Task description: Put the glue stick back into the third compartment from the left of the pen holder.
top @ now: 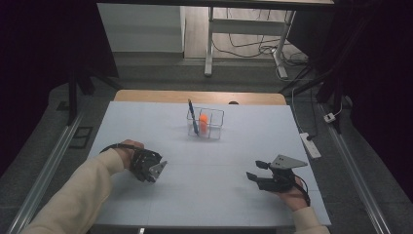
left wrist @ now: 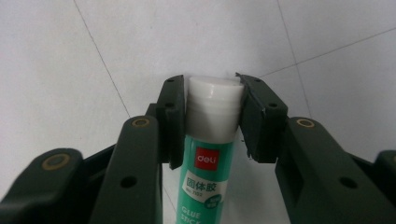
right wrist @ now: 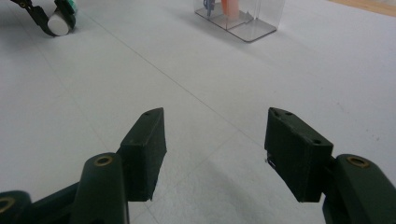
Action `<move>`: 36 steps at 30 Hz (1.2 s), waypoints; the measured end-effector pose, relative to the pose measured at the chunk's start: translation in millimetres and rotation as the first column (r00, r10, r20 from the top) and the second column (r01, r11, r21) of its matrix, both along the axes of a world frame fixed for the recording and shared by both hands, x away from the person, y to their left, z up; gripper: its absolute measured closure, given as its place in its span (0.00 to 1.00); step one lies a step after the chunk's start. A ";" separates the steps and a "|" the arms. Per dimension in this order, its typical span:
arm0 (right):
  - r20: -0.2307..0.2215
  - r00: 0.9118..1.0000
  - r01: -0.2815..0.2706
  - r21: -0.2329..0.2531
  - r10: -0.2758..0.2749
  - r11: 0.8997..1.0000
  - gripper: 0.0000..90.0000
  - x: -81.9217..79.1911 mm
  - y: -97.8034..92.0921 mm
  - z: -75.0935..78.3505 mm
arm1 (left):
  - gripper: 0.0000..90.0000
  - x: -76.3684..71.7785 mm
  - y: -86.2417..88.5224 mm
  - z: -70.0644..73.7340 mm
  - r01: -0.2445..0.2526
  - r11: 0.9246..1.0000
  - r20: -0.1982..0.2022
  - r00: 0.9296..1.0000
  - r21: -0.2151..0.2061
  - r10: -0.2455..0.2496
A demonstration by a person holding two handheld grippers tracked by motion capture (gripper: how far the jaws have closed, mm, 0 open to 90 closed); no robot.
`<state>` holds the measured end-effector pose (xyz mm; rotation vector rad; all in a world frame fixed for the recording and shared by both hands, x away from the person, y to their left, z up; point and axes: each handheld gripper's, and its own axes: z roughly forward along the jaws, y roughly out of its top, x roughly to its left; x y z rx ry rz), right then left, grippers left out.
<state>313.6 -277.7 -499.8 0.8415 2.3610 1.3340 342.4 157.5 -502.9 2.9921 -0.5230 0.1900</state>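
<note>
Your left tongs (left wrist: 212,116) are clamped on a glue stick (left wrist: 208,154), the jaws pressing its white cap from both sides; in the high view they (top: 155,170) sit at the lower left of the frame, low over the white surface (top: 204,195). Your right tongs (right wrist: 215,154) stand wide open and hold nothing; in the high view they (top: 255,170) sit at the lower right. A clear organizer (top: 205,123) stands at the frame's upper centre, holding a blue pen (top: 193,117) and an orange item (top: 203,120).
</note>
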 end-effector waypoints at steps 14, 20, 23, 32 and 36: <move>0.005 1.000 0.009 -0.003 -0.009 1.000 0.42 0.0 -1.0 0.2 | 0.72 0.3 4.1 6.8 -0.087 0.995 0.010 0.996 -0.055 0.088; 0.005 1.000 0.007 -0.003 -0.007 1.000 0.42 0.0 -0.9 0.1 | 0.72 1.7 7.5 13.3 -0.205 0.970 -0.038 0.979 -0.129 0.202; 0.004 1.000 0.007 -0.003 -0.007 1.000 0.42 -0.3 -0.9 0.3 | 0.72 2.4 9.4 17.2 -0.252 0.955 -0.057 0.968 -0.159 0.246; 0.002 1.000 0.004 -0.007 -0.004 1.000 0.42 -0.3 -1.3 0.4 | 0.72 0.2 14.5 37.1 -0.364 0.892 -0.087 0.931 -0.268 0.354; 0.005 1.000 0.002 0.003 -0.002 1.000 0.42 -0.1 -1.9 0.3 | 0.72 -3.3 14.4 42.7 -0.401 0.862 -0.094 0.915 -0.310 0.392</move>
